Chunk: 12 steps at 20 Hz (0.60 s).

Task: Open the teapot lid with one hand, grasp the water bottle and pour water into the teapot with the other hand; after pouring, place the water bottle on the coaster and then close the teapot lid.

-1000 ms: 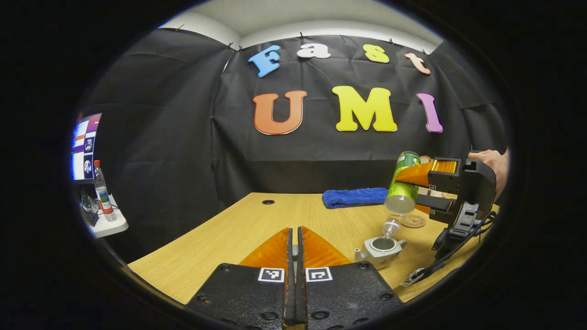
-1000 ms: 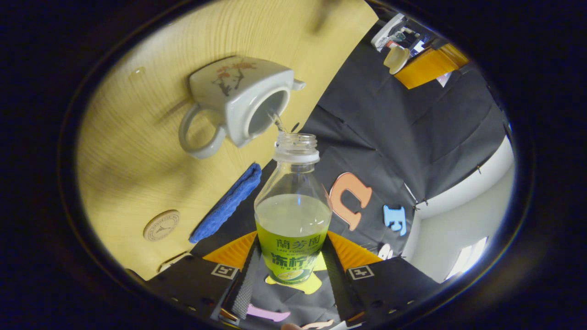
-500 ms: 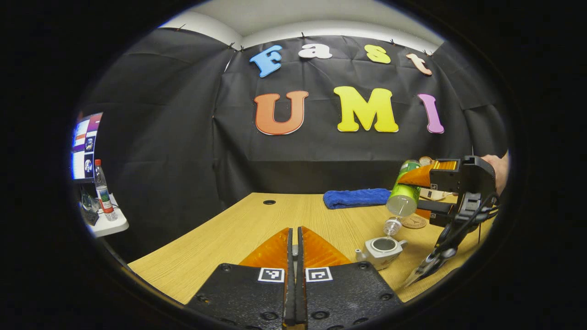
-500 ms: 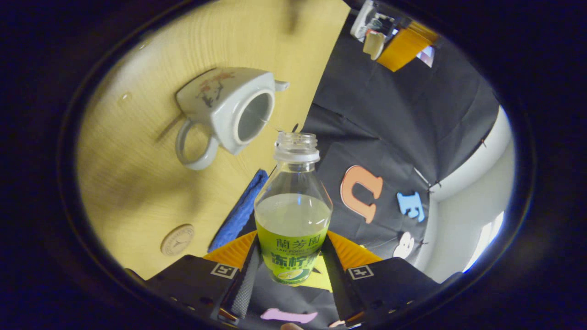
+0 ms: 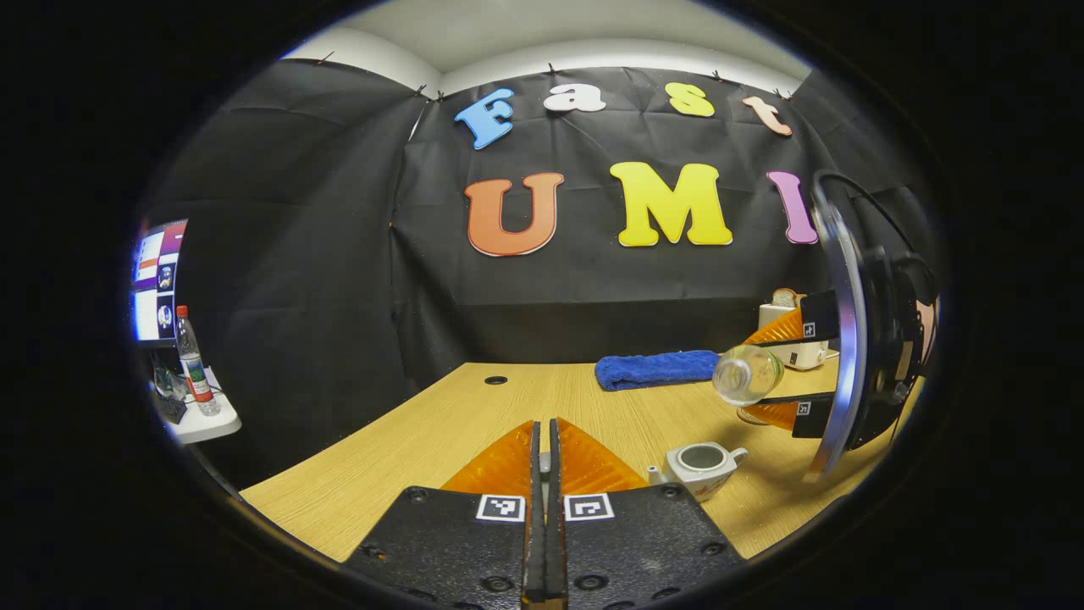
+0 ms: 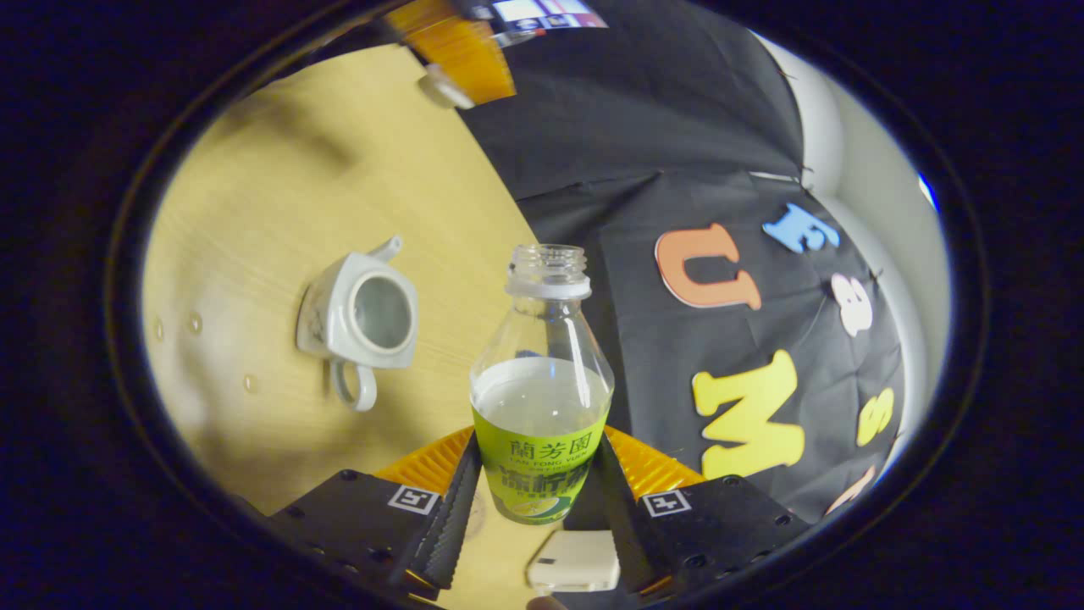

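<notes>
The small white teapot [image 5: 699, 464] stands lidless on the wooden table, its opening bare; it also lies to the left in the right gripper view [image 6: 360, 313]. My right gripper [image 6: 539, 449] is shut on the uncapped water bottle [image 6: 542, 398], which has a green label and is part full. In the left gripper view the bottle [image 5: 747, 375] hangs tilted above and right of the teapot, held by the right gripper [image 5: 749, 377]. My left gripper [image 5: 544, 428] is shut. The right gripper view shows it [image 6: 457, 51] holding the pale teapot lid [image 6: 442, 87] above the table.
A folded blue cloth [image 5: 656, 368] lies at the table's back. A white device [image 5: 792, 339] stands at the back right. Water drops [image 6: 195, 322] dot the wood near the teapot. A side shelf with a bottle [image 5: 190, 364] stands far left.
The right gripper has swung the bottle up and away from the teapot's opening, and the stream of water has stopped. The left gripper has barely moved.
</notes>
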Motion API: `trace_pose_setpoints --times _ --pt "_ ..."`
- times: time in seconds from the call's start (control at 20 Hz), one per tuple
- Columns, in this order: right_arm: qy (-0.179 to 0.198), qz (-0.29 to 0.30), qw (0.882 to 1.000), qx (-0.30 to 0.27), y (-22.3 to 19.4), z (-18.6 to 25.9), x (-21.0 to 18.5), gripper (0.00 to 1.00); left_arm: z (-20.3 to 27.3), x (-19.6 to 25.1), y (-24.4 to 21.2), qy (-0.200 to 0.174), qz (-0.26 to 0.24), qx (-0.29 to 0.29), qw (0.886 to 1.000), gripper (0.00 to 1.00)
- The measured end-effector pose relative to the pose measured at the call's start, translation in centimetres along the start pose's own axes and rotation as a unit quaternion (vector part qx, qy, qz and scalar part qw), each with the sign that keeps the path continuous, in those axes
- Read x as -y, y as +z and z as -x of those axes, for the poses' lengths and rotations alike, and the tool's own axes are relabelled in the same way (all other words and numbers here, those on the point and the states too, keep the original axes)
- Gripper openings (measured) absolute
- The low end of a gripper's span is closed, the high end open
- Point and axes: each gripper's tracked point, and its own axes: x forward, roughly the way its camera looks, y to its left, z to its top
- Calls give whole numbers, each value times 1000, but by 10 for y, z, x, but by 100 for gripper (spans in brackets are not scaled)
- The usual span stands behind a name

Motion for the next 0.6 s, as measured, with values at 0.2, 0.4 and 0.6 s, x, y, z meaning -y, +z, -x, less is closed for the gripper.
trace_pose_setpoints --times 0.2,0.4,0.6 --pt "16 -236 972 6 -15 8 29 74 2 28 11 -23 -9 13 1000 3" --pt "2 -430 903 13 -55 7 62 74 3 48 15 -47 -8 17 999 3" --pt "0 -549 836 -24 -105 -23 61 72 6 54 17 -54 -12 19 998 3"
